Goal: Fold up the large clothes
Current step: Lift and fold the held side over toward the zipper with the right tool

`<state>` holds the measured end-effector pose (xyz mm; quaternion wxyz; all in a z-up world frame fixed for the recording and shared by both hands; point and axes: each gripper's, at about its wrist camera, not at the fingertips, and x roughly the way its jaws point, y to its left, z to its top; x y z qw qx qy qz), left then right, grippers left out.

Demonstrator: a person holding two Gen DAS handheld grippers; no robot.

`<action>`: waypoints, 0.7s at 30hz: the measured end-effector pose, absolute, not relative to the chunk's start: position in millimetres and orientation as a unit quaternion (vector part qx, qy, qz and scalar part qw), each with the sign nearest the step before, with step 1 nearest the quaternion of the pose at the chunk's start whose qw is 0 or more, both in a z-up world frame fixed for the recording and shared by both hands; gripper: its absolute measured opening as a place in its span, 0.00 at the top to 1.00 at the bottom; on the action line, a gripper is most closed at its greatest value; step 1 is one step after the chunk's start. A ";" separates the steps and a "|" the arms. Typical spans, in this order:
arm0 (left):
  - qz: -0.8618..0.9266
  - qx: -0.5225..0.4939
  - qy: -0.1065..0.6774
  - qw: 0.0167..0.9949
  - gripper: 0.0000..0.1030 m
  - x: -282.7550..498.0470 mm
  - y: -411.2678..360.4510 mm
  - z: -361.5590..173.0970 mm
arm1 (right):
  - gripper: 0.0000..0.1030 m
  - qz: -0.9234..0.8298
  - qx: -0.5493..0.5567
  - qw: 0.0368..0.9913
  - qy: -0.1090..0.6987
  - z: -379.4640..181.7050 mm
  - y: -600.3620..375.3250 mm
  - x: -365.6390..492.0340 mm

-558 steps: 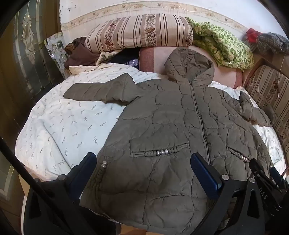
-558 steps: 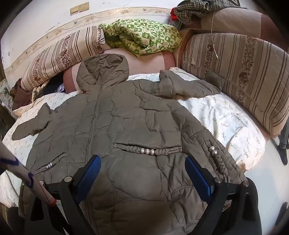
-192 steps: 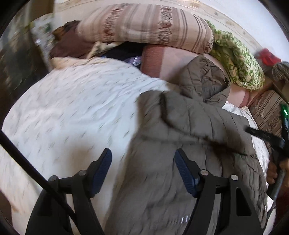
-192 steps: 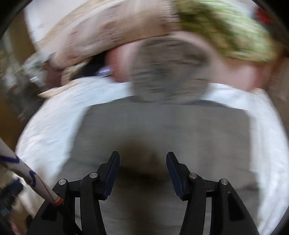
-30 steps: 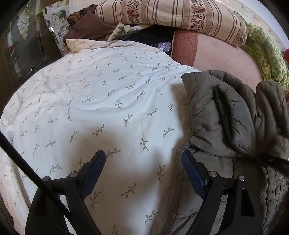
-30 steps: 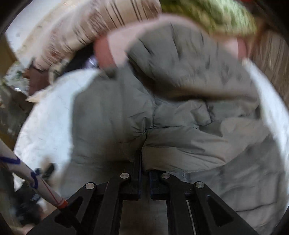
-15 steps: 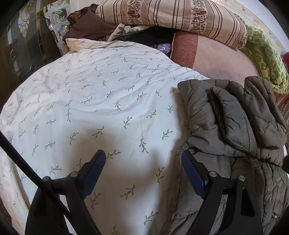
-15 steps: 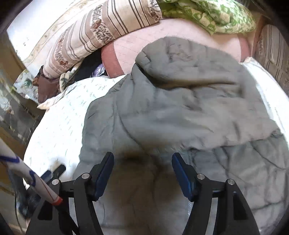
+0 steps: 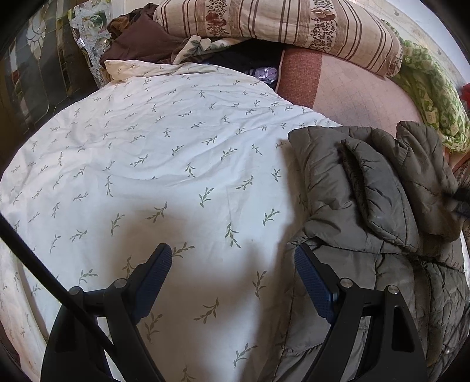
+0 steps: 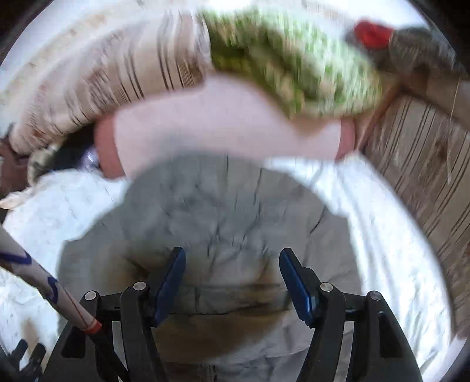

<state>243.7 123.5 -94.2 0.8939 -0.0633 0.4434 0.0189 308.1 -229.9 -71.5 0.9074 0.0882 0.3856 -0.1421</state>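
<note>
You were mid-fold with both the left gripper (image 9: 232,276) and right gripper (image 10: 232,279) spread and empty over the jacket (image 9: 367,205), so next probably grab the hem.

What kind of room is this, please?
Most likely a bedroom at home: a bed under a white leaf-print sheet, a striped floral pillow and a green patterned blanket heaped at its head, and an olive padded jacket lying half folded on it.

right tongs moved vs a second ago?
Yes. The right tongs were shut on the jacket; now open and backed away, the pink cushion sitting lower in a blurred view.
</note>
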 end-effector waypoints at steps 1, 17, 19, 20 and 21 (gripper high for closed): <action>0.018 -0.065 0.442 0.894 0.18 243.9 123.8 -93.4 | 0.33 -0.135 0.103 0.899 0.404 -84.9 -231.0 310.1; 0.018 -0.063 0.444 0.894 0.18 240.9 123.1 -91.3 | 0.48 -0.062 -0.009 0.924 0.378 -87.1 -136.9 299.8; 0.020 -0.061 0.442 0.895 0.18 241.0 123.3 -91.5 | 0.50 -0.040 0.006 0.906 0.422 -112.6 -122.9 322.1; 0.020 -0.061 0.442 0.895 0.18 241.0 123.1 -92.0 | 0.48 -0.036 0.017 0.897 0.441 -125.4 -117.9 331.3; 0.020 -0.061 0.443 0.894 0.18 241.1 123.2 -92.3 | 0.48 -0.044 0.026 0.891 0.451 -138.4 -113.9 338.5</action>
